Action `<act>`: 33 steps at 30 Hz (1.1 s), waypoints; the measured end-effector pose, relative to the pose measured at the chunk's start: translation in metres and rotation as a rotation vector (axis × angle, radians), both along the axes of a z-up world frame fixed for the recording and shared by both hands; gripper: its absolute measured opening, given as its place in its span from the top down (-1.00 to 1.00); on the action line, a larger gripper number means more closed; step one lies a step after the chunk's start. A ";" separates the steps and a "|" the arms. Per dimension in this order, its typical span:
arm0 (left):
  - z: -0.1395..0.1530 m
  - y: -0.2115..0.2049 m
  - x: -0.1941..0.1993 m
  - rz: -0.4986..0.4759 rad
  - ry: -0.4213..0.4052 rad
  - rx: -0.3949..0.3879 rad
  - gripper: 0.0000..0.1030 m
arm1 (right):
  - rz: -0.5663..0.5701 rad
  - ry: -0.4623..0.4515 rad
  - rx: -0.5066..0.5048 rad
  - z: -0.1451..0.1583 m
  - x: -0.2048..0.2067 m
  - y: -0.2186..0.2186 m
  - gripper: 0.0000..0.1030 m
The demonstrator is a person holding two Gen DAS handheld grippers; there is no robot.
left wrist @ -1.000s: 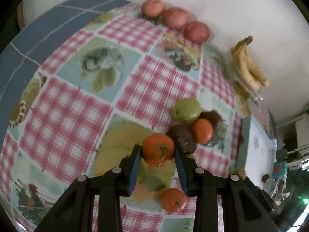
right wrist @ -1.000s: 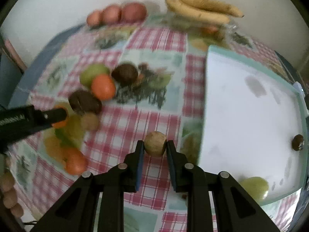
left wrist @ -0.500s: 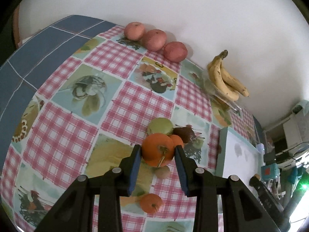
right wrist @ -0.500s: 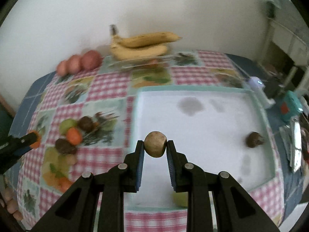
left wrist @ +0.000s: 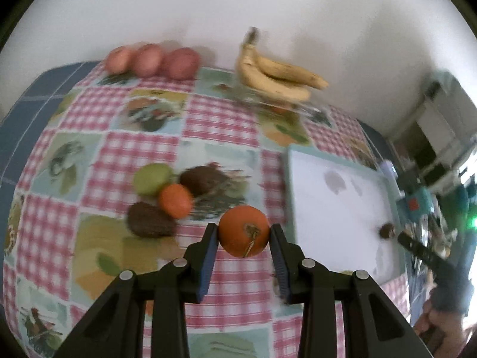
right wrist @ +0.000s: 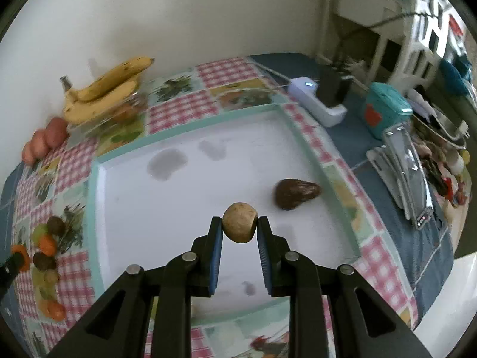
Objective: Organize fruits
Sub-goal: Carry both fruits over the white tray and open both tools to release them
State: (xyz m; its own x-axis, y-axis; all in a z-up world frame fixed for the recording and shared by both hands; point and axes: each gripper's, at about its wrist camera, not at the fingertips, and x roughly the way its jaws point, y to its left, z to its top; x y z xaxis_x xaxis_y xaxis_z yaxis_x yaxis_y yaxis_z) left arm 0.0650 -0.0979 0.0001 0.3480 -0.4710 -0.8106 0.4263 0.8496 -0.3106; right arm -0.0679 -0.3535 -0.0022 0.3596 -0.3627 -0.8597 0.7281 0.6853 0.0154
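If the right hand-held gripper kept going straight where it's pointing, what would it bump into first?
Probably the white tray. The right hand-held gripper, shut on a tan round fruit, points down at its bare floor, left of the dark brown fruit. Depth is uncertain.

The white tray [right wrist: 184,208] lies mostly bare, with only 1 dark brown fruit [right wrist: 296,193] near its right rim, so its middle and left are open. Left of it on the table [left wrist: 220,119], a cluster of 4 fruits [left wrist: 167,197] crowds the cloth. Bananas [left wrist: 277,77] and 3 red fruits [left wrist: 152,61] line the wall.
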 end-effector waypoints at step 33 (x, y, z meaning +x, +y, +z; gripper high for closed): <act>-0.062 -0.122 -0.056 -0.348 -0.051 0.157 0.27 | -0.072 0.107 0.117 -0.058 -0.016 -0.037 0.53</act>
State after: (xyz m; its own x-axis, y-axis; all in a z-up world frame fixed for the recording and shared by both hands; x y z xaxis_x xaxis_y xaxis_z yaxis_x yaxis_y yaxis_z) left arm 0.0091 -0.2202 -0.0617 0.2304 -0.4399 -0.8680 0.7092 0.6866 -0.1598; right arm -0.0837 -0.3905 -0.0599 0.2400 -0.2798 -0.9296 0.7773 0.6291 0.0113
